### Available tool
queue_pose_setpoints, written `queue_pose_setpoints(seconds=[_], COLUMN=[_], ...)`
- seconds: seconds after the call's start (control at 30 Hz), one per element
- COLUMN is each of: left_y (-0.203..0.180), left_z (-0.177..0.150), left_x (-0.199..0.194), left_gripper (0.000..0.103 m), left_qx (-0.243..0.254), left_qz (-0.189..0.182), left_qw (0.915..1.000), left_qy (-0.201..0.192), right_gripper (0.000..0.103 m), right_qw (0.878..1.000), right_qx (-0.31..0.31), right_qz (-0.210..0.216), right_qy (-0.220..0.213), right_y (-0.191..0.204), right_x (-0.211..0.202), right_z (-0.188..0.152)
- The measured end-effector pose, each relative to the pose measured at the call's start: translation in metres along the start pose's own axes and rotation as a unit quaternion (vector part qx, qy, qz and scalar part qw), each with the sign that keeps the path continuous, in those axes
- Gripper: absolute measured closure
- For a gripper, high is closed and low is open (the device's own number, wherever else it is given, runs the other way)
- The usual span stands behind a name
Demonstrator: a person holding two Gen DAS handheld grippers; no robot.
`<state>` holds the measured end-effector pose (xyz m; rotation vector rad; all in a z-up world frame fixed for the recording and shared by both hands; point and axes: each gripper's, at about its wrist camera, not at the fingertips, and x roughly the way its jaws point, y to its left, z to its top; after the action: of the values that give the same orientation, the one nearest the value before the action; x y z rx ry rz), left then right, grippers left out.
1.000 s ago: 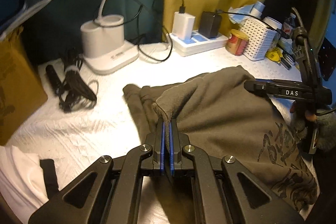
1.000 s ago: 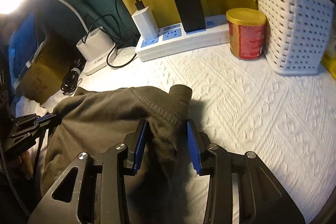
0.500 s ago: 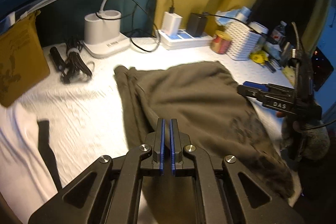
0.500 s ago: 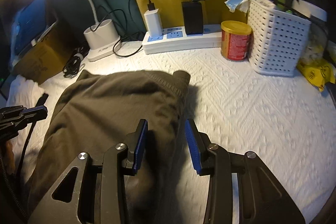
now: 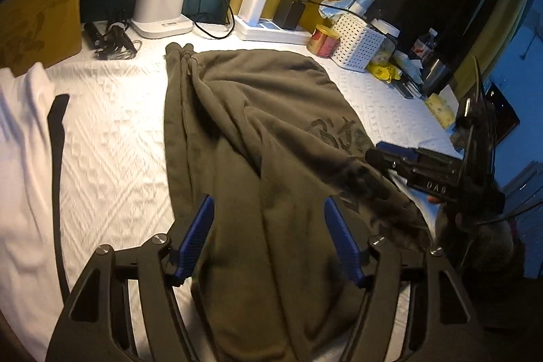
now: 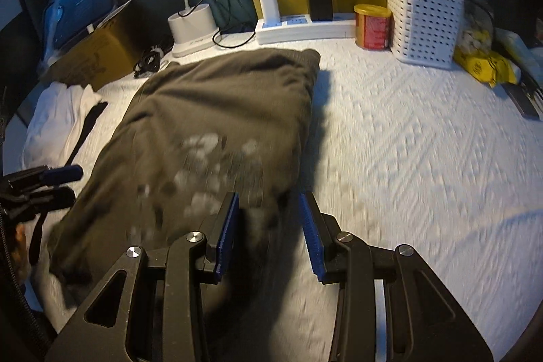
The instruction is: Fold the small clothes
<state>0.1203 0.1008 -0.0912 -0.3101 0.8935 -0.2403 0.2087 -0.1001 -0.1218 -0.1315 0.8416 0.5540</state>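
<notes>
Close to us, the left gripper has let go: its blue fingers, pinched tight on the cloth a moment ago, now stand wide apart over the near end of the olive-brown garment. The right gripper, at 3 o'clock in the left view, is spread too and holds nothing, just as before. The garment now lies flat on the white bedcover, doubled over, with its dark print on top. So this fold looks done, and another fold likely comes next. Farther off, at 12 o'clock, sit the power strip, red can and white basket.
</notes>
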Motion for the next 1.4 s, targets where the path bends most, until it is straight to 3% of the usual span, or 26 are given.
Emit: queue_pose_setpoints(seconds=[0.1,0.23,0.27,0.33,0.4,0.47,0.7,0.87,1.17,1.2,1.33,1.4], left_y=[-0.008,-0.022,-0.024,-0.028,-0.032,-0.037,-0.022,-0.018,-0.015,-0.015,-0.020,-0.026], left_z=[-0.008,-0.023,-0.026,-0.034,-0.041,-0.045,-0.043,-0.055,-0.068,-0.069,-0.071,-0.070], left_x=[-0.006,0.003,0.006,0.013,0.014,0.010,-0.031,-0.020,-0.016,-0.017,-0.019,-0.023], left_gripper=[0.036,0.043,0.056,0.064,0.095,0.099,0.100,0.100,0.096,0.094,0.082,0.060], left_qx=[0.012,0.043,0.048,0.059,0.076,0.088,0.079,0.079,0.070,0.069,0.075,0.080], left_qz=[-0.010,-0.022,-0.022,-0.023,-0.028,-0.031,-0.028,-0.022,-0.013,-0.013,-0.008,-0.006], left_qw=[0.9998,0.9987,0.9983,0.9968,0.9951,0.9940,0.9960,0.9947,0.9952,0.9953,0.9949,0.9946], left_qy=[-0.009,0.019,0.026,0.048,0.057,0.057,0.033,0.062,0.067,0.066,0.067,0.066], right_gripper=[0.063,0.063,0.063,0.063,0.063,0.063,0.063,0.063,0.064,0.064,0.093,0.095], right_qw=[1.000,1.000,1.000,1.000,1.000,1.000,1.000,1.000,1.000,1.000,1.000,1.000], right_qx=[0.004,0.005,0.003,0.000,-0.003,-0.003,-0.004,-0.004,-0.008,-0.013,-0.025,-0.023], right_qz=[-0.003,-0.004,-0.003,-0.003,-0.002,-0.004,-0.007,0.007,0.010,0.011,0.013,0.013], right_qy=[0.000,-0.002,-0.004,-0.006,-0.009,-0.009,-0.003,0.011,0.008,0.005,0.001,0.003], right_y=[0.001,0.003,0.004,0.007,0.008,0.008,0.006,0.013,0.039,0.041,0.043,0.039], right_x=[-0.008,-0.016,-0.019,-0.023,-0.026,-0.029,-0.031,-0.032,-0.048,-0.049,-0.056,-0.060], right_z=[-0.012,-0.023,-0.026,-0.029,-0.031,-0.034,-0.042,-0.057,-0.090,-0.093,-0.101,-0.101])
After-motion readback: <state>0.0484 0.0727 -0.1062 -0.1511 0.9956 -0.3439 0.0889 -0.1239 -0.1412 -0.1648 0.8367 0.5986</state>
